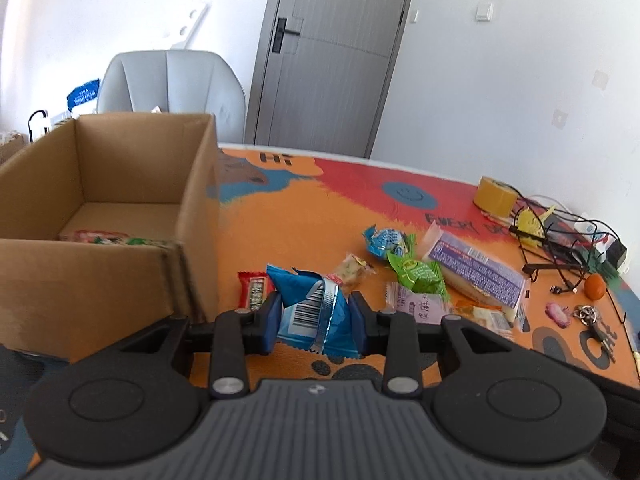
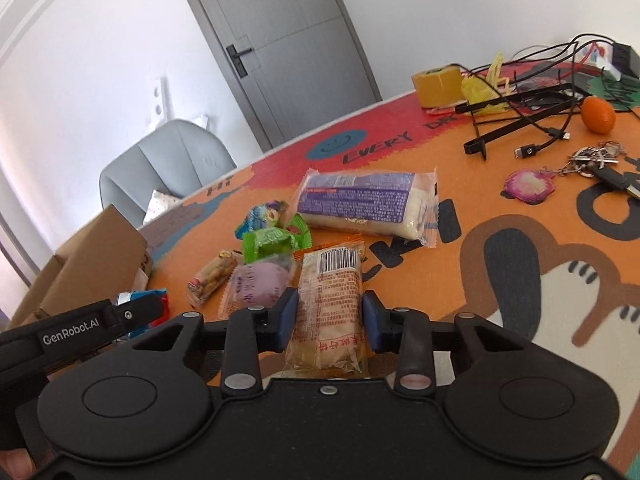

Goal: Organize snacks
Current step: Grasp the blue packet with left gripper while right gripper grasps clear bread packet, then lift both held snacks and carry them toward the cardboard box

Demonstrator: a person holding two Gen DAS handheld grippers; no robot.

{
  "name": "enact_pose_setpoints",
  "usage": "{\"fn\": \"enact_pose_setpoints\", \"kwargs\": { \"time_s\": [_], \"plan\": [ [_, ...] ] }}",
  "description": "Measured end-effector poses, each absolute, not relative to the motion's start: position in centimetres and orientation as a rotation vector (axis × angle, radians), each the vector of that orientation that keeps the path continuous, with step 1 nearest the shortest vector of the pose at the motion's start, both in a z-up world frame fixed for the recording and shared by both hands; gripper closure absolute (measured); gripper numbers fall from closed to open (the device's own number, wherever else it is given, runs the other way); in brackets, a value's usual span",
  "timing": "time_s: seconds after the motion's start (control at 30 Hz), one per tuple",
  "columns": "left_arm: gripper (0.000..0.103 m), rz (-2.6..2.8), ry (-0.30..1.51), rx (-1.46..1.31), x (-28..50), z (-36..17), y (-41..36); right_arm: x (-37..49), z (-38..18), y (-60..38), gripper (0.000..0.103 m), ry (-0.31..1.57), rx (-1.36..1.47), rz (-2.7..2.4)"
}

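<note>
My left gripper (image 1: 314, 314) is shut on a blue snack packet (image 1: 312, 312), held just right of an open cardboard box (image 1: 192, 208) with a red-green packet inside (image 1: 100, 237). My right gripper (image 2: 330, 314) is shut on an orange-clear cracker pack (image 2: 330, 304) above the table. Loose snacks lie on the orange tablecloth: a long purple-labelled bread pack (image 2: 360, 204) (image 1: 476, 276), a green packet (image 2: 272, 242) (image 1: 418, 272), a blue-green candy packet (image 1: 384, 240), a pale purple packet (image 2: 256, 282), a small cracker (image 2: 212, 278) and a red packet (image 1: 252, 288). The left gripper shows at the left of the right wrist view (image 2: 132, 310).
At the table's right side lie a yellow tape roll (image 1: 496, 196), tangled black cables (image 2: 532, 92), an orange fruit (image 2: 598, 114), keys with a pink charm (image 2: 592, 168). A grey chair (image 1: 172, 84) stands behind the box, a grey door (image 1: 328, 52) beyond.
</note>
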State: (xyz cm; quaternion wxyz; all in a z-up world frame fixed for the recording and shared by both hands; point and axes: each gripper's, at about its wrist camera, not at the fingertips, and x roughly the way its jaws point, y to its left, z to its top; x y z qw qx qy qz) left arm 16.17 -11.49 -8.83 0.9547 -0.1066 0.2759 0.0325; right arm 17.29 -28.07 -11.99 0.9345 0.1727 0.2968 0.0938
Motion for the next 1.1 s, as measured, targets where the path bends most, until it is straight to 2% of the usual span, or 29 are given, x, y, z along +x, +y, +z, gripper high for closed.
{"fn": "enact_pose_setpoints", "kwargs": {
  "time_s": [0.77,0.8,0.83,1.1],
  "plan": [
    [0.068,0.149,0.511,-0.218,11.5,-6.7,-6.8,14.6,-9.1,-23.1,0.067,0.516,0.379,0.326],
    [0.07,0.144,0.498,-0.216,11.2,-6.4,-6.9,14.5,-8.9,-22.9,0.067,0.511,0.377,0.332],
    [0.083,0.137,0.486,-0.214,11.0,-6.0,-6.9,14.4,-8.7,-22.6,0.067,0.505,0.375,0.337],
    [0.084,0.142,0.447,-0.235,10.3,-4.7,-5.7,14.0,-7.5,-21.0,0.067,0.476,0.358,0.364]
  ]
}}
